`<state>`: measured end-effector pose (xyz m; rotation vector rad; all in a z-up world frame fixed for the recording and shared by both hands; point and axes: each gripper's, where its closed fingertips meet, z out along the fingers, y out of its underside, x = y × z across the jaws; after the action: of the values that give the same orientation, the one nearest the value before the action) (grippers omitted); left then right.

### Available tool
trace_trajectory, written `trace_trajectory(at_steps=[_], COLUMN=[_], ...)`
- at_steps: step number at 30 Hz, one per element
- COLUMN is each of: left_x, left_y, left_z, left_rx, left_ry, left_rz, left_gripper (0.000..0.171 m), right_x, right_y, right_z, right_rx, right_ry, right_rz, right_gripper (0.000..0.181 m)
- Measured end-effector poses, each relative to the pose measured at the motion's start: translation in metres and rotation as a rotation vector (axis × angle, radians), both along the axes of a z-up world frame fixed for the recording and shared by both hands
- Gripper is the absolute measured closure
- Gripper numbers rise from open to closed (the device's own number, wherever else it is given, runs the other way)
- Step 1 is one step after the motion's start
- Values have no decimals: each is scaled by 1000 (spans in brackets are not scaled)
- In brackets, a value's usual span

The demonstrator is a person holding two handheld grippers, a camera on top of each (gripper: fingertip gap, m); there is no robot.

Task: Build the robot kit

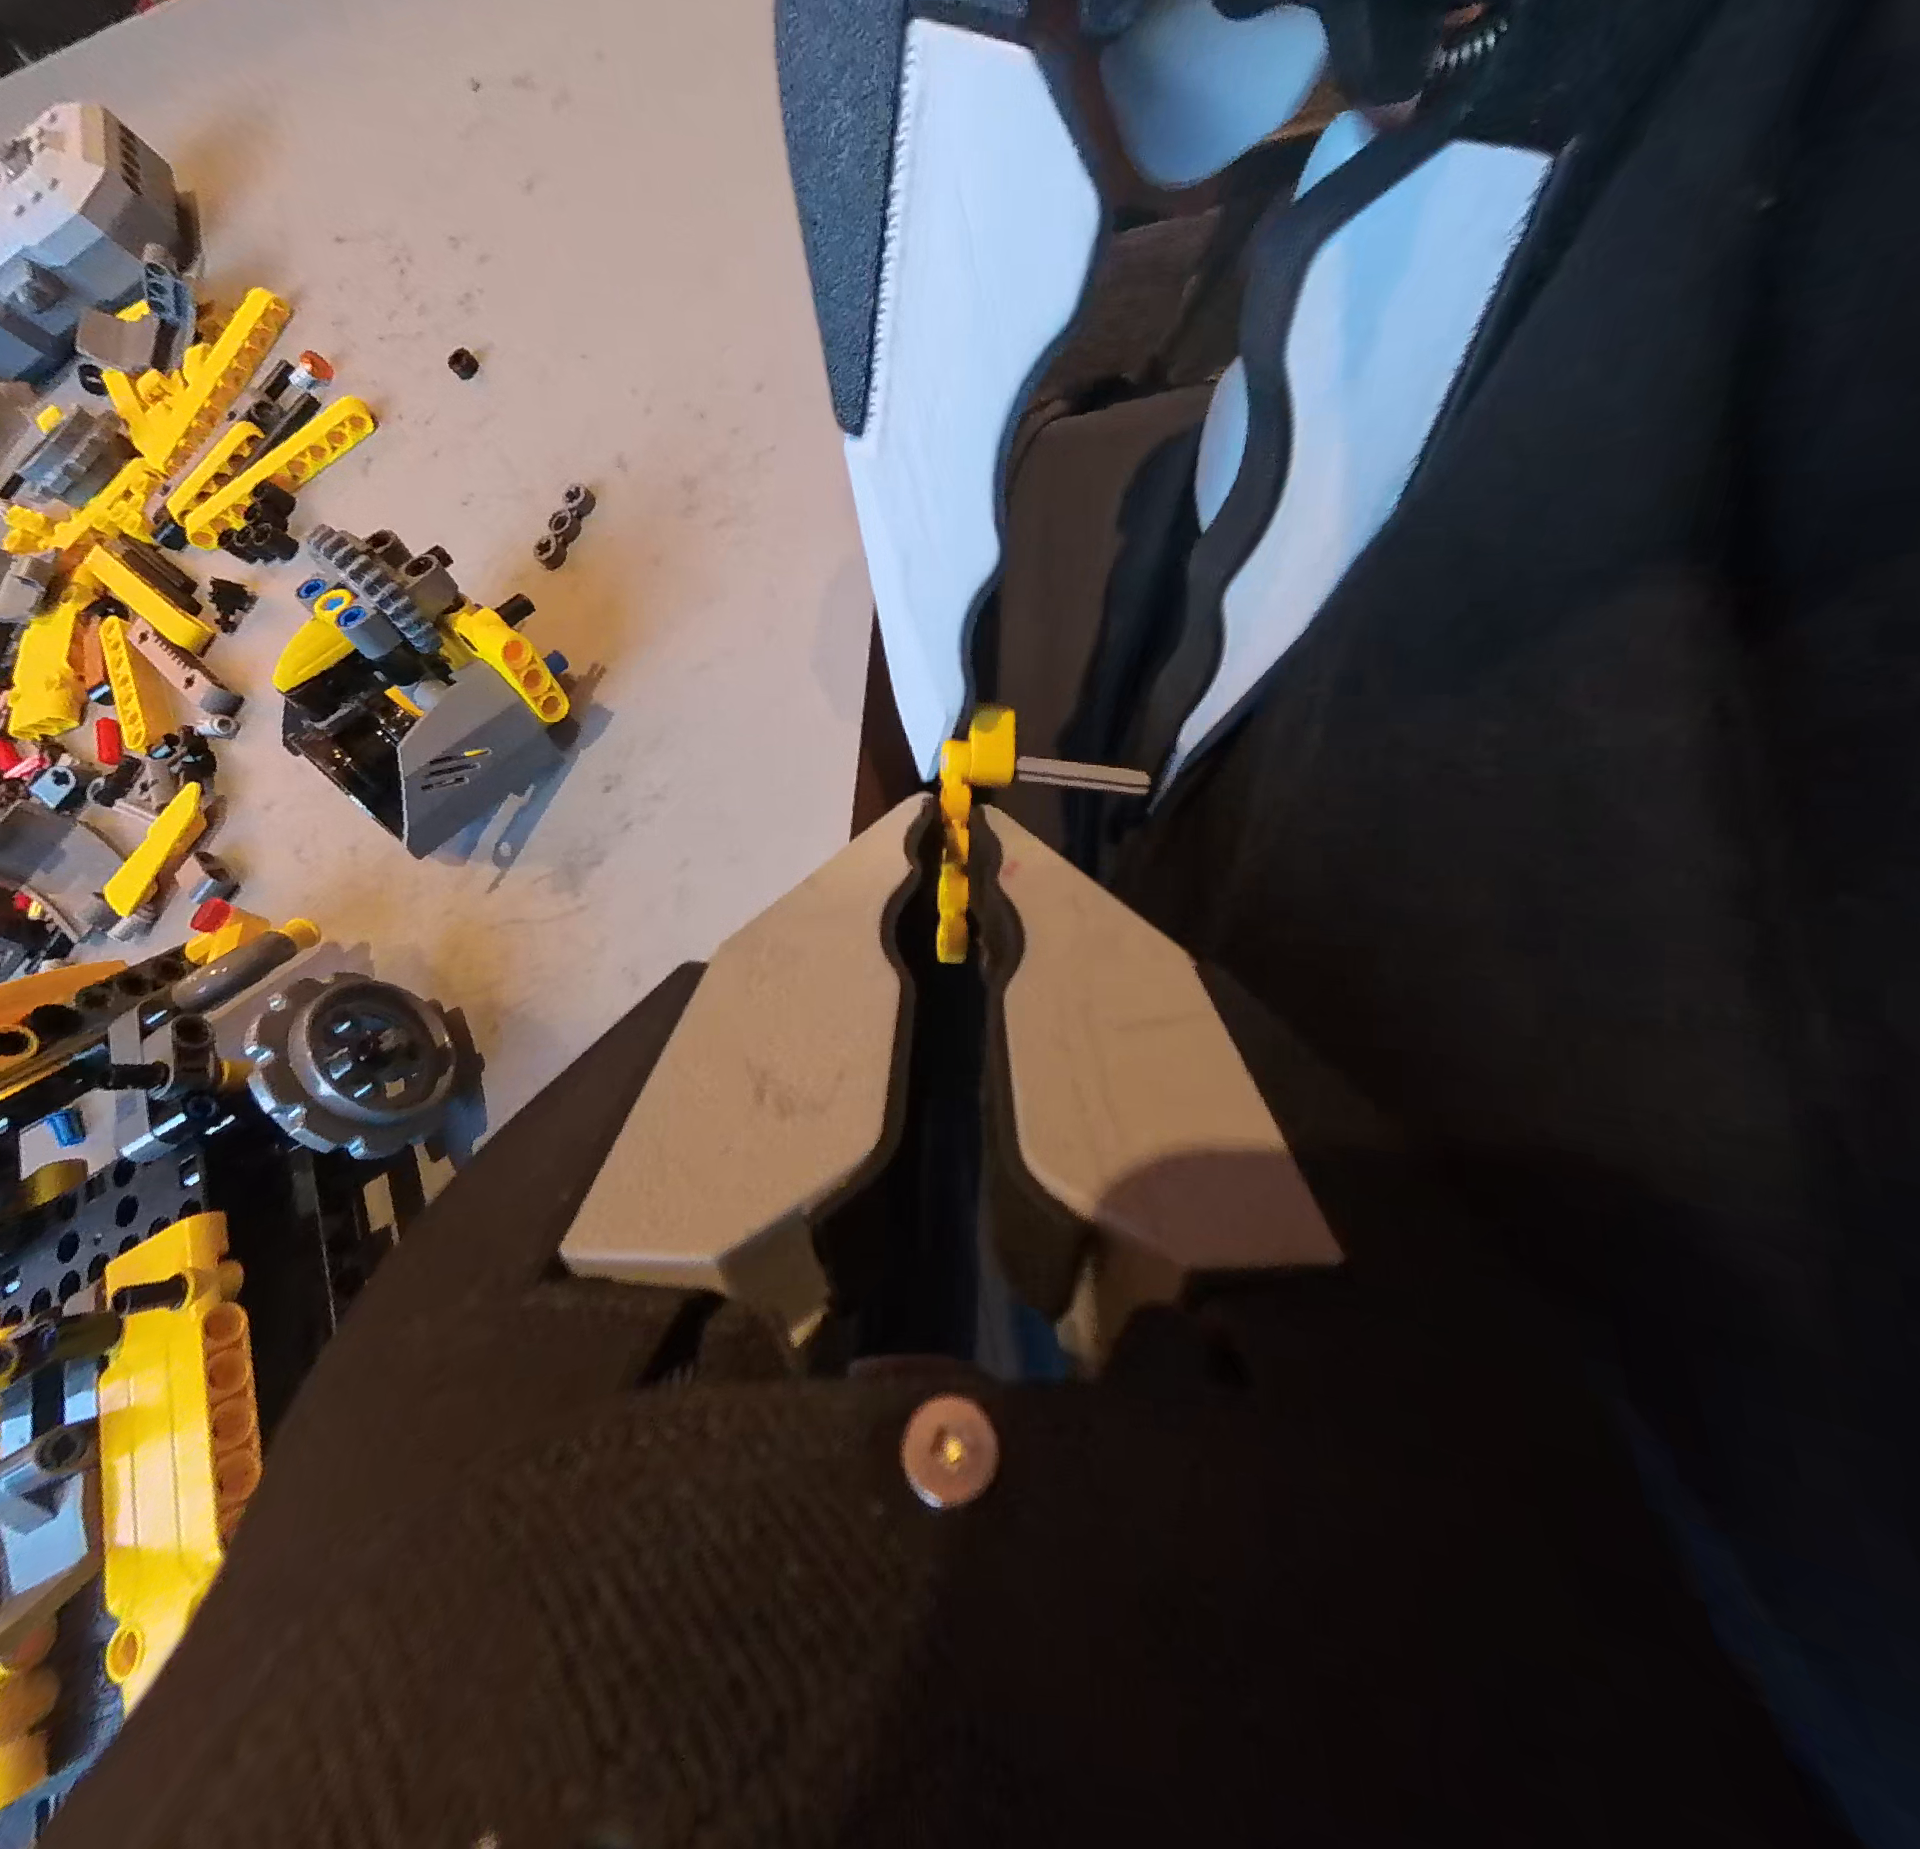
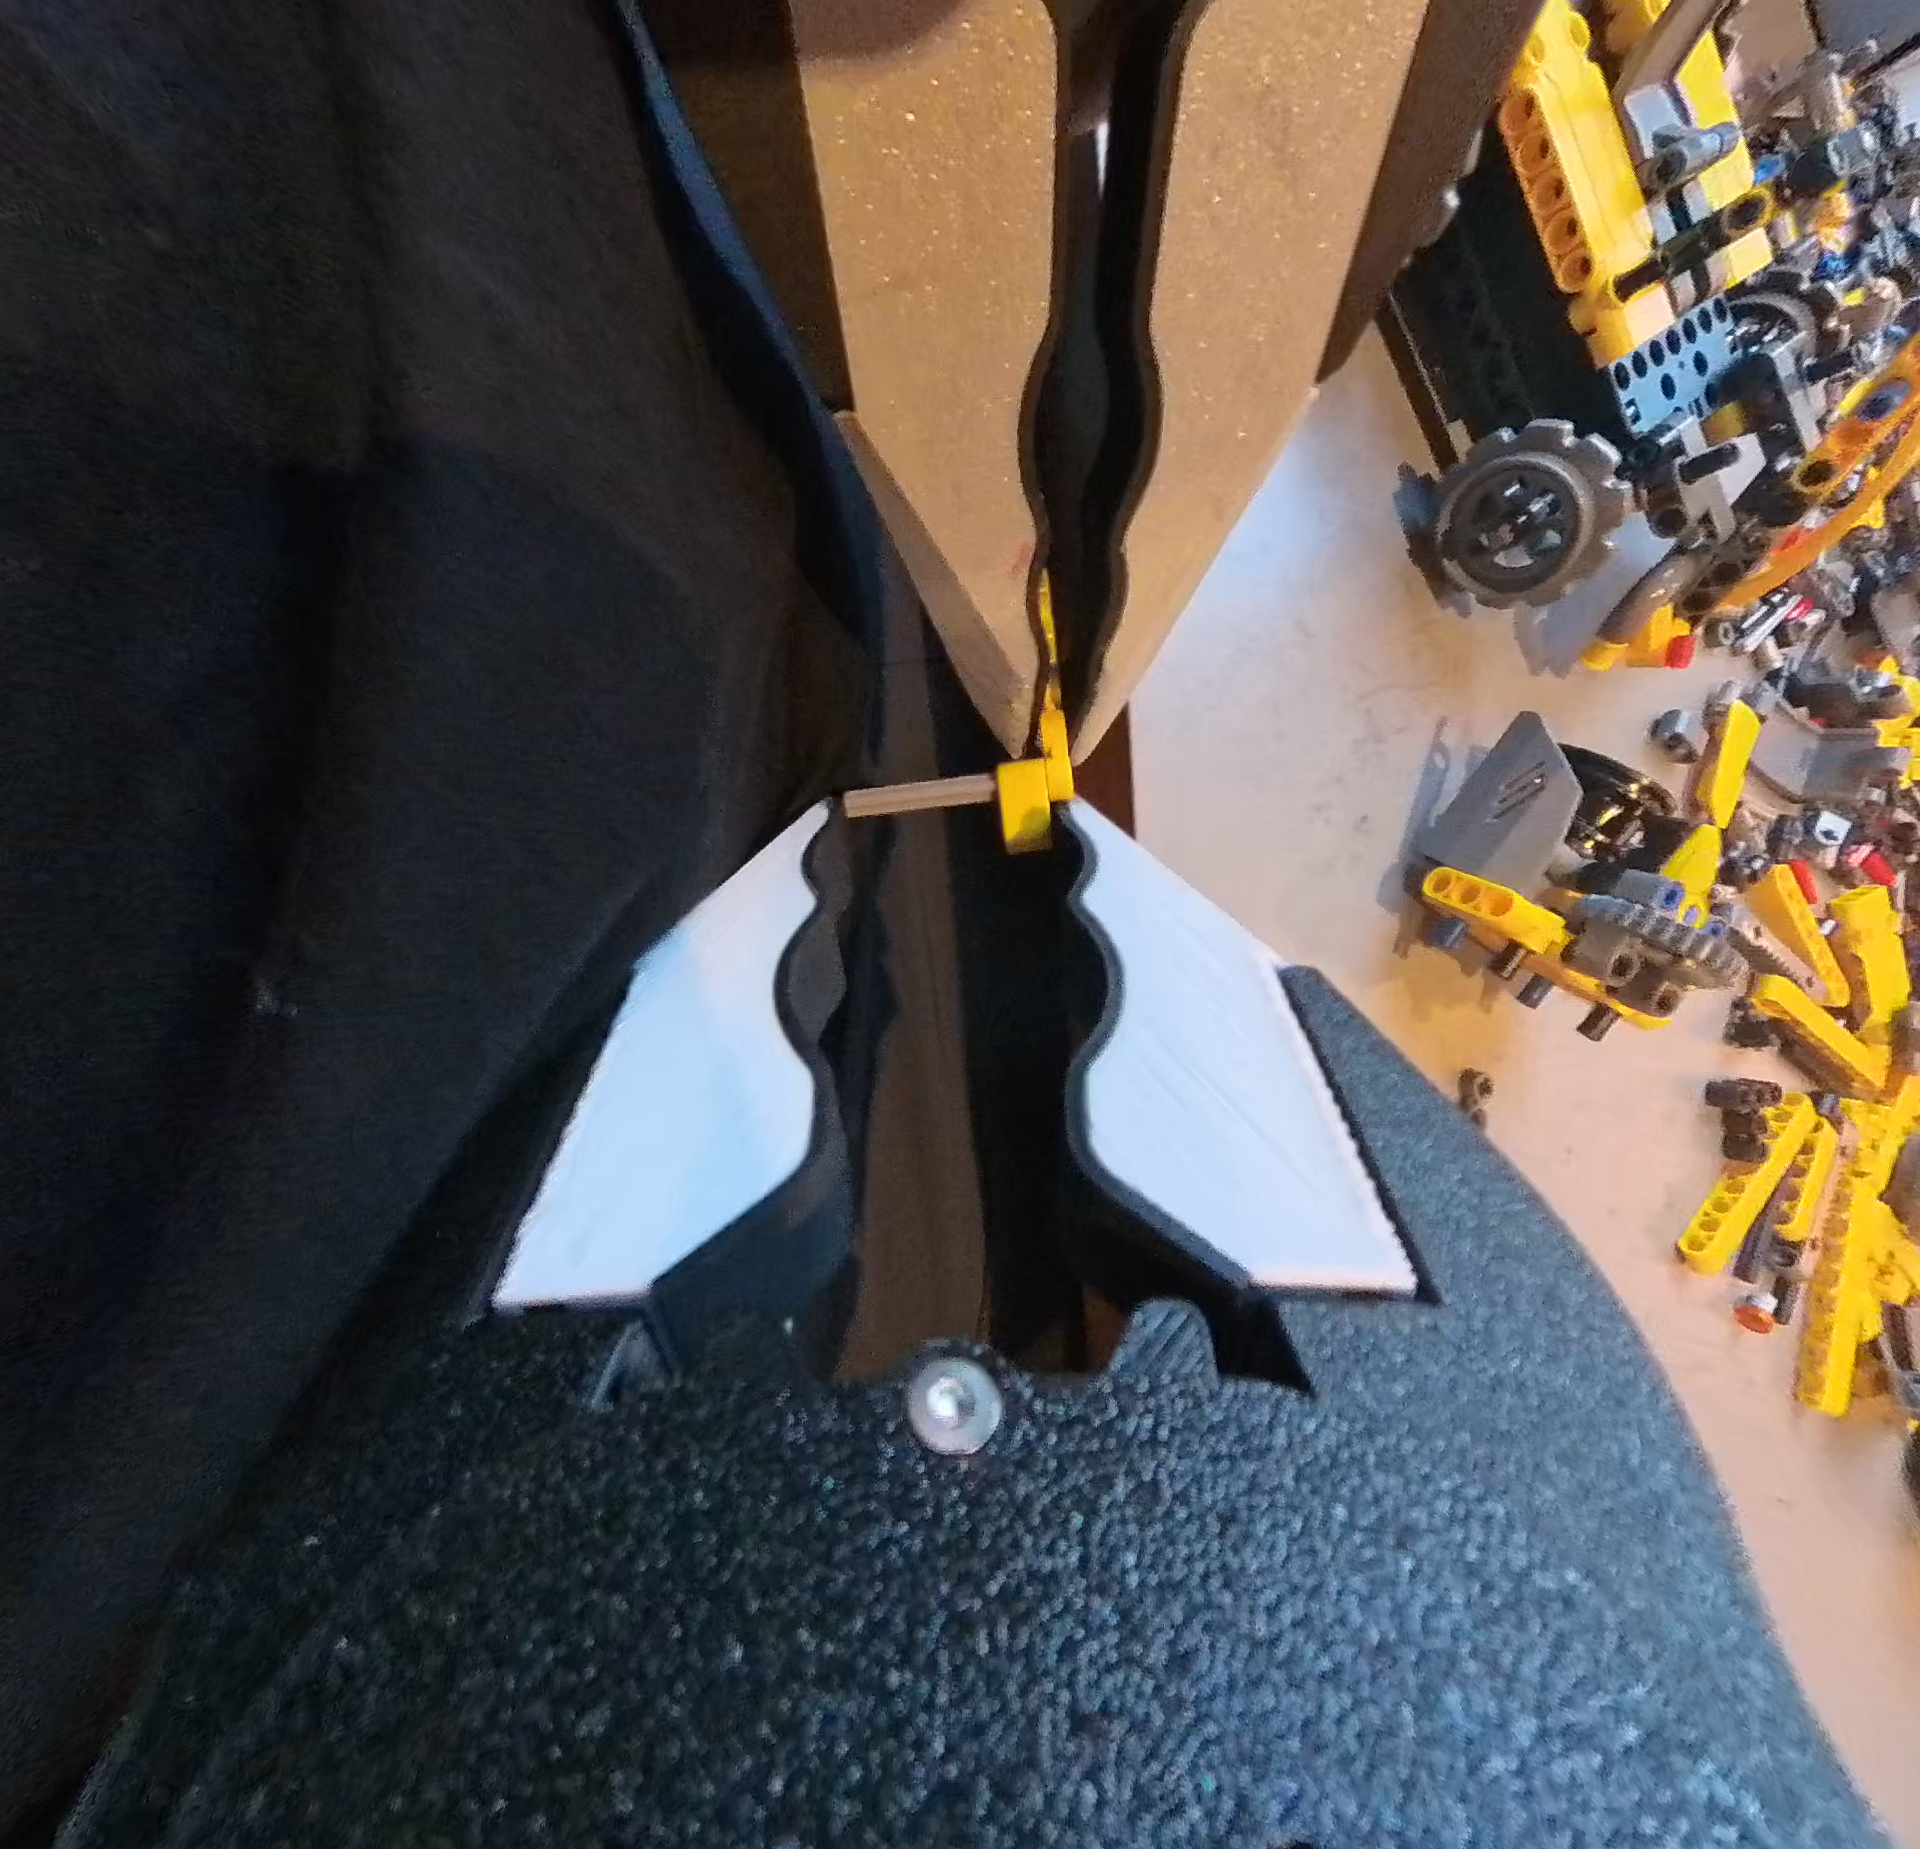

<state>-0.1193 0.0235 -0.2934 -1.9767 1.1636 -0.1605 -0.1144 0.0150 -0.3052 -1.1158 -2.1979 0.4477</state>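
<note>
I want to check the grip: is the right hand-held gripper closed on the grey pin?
No, the right hand-held gripper is open around the grey pin, its white fingers apart.

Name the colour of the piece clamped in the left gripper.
Yellow piece; clearest in the left wrist view.

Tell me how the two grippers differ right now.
1. Colour: the left gripper has tan-grey fingers; the right gripper has white ones.
2. State: the left gripper is shut on the yellow piece; the right gripper's jaws stand open.
3. Contact: the left clamps the piece's flat arm; the right's tips flank the grey axle, seemingly not gripping it.

Shared: both meet tip to tip beside the table.
</note>
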Motion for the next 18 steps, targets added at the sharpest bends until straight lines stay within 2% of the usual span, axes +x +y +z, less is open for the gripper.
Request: trace_trajectory(at_steps=[5,18], left_x=[0,1], left_y=[0,-2], left_z=[-5,-6], left_rx=[-12,-26], left_ry=[21,15], left_rz=[-3,-1], left_gripper=[170,170], right_x=[0,2], right_y=[2,-4], right_z=[1,-1], right_rx=[7,46], right_ry=[7,-16], right_rz=[-8,29], right_gripper=[134,140])
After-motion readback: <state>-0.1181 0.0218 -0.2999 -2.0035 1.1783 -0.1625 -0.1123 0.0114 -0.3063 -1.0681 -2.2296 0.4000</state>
